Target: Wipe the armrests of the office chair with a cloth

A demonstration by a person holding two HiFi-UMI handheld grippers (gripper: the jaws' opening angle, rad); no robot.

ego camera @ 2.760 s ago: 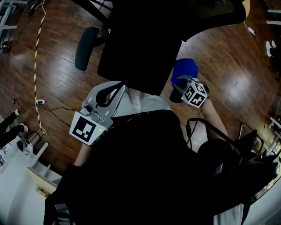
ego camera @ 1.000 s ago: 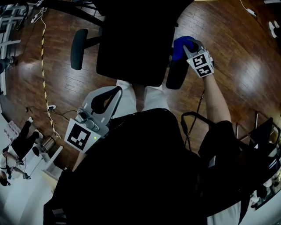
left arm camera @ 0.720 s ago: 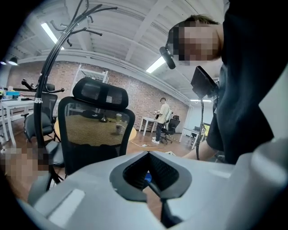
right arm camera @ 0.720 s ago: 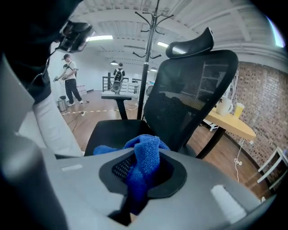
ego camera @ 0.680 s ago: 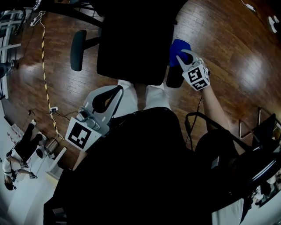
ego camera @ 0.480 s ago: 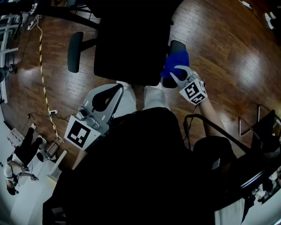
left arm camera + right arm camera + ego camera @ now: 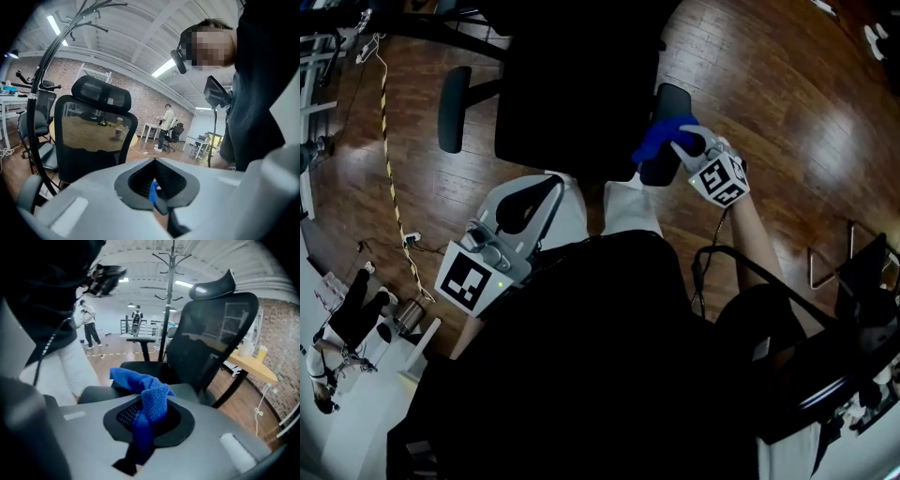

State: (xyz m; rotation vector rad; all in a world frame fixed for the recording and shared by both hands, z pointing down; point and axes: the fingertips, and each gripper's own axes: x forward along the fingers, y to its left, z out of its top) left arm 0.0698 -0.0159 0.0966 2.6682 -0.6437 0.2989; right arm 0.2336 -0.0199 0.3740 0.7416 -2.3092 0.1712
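The person's dark top fills the lower half of the head view and hides both forearms near the body. Close in front of it, the left hand-held gripper [image 7: 154,162] is held away from the chair, its jaws drawn together at the tips. A small blue speck shows in the loop behind them, too small to identify. Past the person's pale trousers [image 7: 628,208], the right hand-held gripper [image 7: 686,142] reaches forward, jaws clamped on the blue cloth [image 7: 151,401]. The cloth bunches up out of the jaws and trails down through the opening, so the pads are mostly covered. In the head view the cloth lies against the inner edge of the armrest [image 7: 672,99] on the person's right, covering its near part; the far end stays bare. Whether the cloth presses on the pad or only touches its side is unclear. The seat [image 7: 572,94] is a black mass with no detail. The other armrest [image 7: 453,108] stands well apart to the left, over the wooden floor [image 7: 769,103]. Beyond, the mesh backrest [image 7: 213,333] rises, its right side cut off.
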